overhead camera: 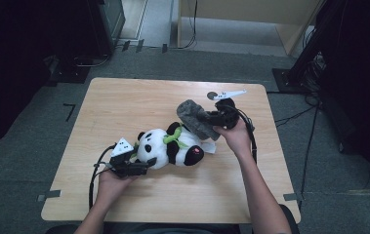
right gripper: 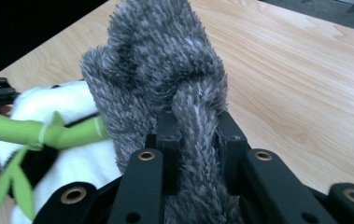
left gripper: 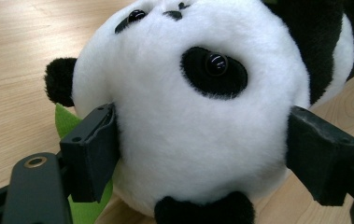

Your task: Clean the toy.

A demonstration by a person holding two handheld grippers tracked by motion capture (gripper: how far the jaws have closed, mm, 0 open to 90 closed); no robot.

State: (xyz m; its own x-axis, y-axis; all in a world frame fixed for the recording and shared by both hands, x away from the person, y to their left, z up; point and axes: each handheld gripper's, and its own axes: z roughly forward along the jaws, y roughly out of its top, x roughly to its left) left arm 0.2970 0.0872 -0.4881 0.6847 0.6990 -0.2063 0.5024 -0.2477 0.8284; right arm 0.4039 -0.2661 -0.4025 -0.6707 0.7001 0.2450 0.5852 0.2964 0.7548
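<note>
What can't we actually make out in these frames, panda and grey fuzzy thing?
- Grey fuzzy cloth: its lower end runs off the bottom edge in the right gripper view, behind the right gripper pinching it; its full shape is unclear.
- Panda plush: body cropped in the left gripper view; the left gripper covers the sides of its head.
- White tag by the panda: too small in the high view to read.

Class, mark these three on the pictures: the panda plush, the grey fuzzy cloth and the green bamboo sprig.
panda plush [left gripper: 193, 140], left gripper view, white fur of its head.
grey fuzzy cloth [right gripper: 156, 60], right gripper view, upper bunched part.
green bamboo sprig [right gripper: 23, 131], right gripper view, its stalk.
</note>
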